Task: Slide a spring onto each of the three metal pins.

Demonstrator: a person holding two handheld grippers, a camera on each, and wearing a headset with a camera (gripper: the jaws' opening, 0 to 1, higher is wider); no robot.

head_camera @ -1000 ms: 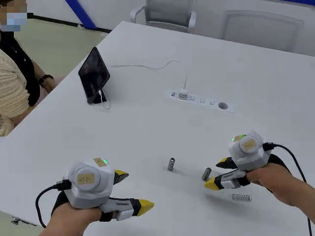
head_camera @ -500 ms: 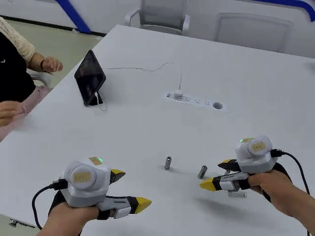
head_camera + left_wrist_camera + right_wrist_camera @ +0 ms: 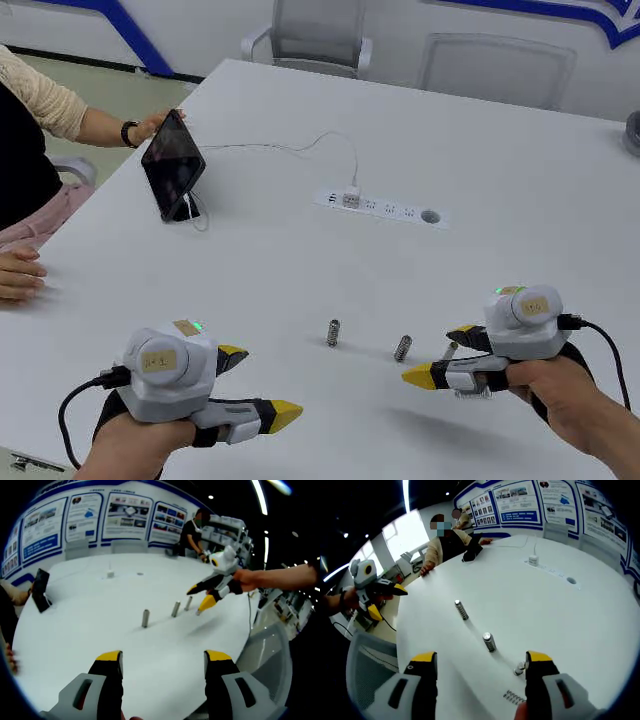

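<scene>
Two of the three metal pins, the far pin [image 3: 461, 609] and the middle pin [image 3: 490, 642], stood upright on the tabletop [image 3: 500, 150] with a coil spring round each, so those two looked finished. The third pin [image 3: 520, 668], short and seemingly bare, stood just beside one jaw of the right tongs [image 3: 440, 352], which were spread with nothing pinched. I judged they hung low there because the loose spring [image 3: 514, 697] lay on its side close by, ready to be picked up; it lay straight on the tabletop rather than in a tray or box. The left tongs [image 3: 262, 383] were likewise spread and empty, held well apart from the pins, probably waiting to steady one. Farther off lay a power strip [image 3: 372, 204] and a propped tablet [image 3: 172, 162] with a person's hand [image 3: 152, 125] at its edge.
</scene>
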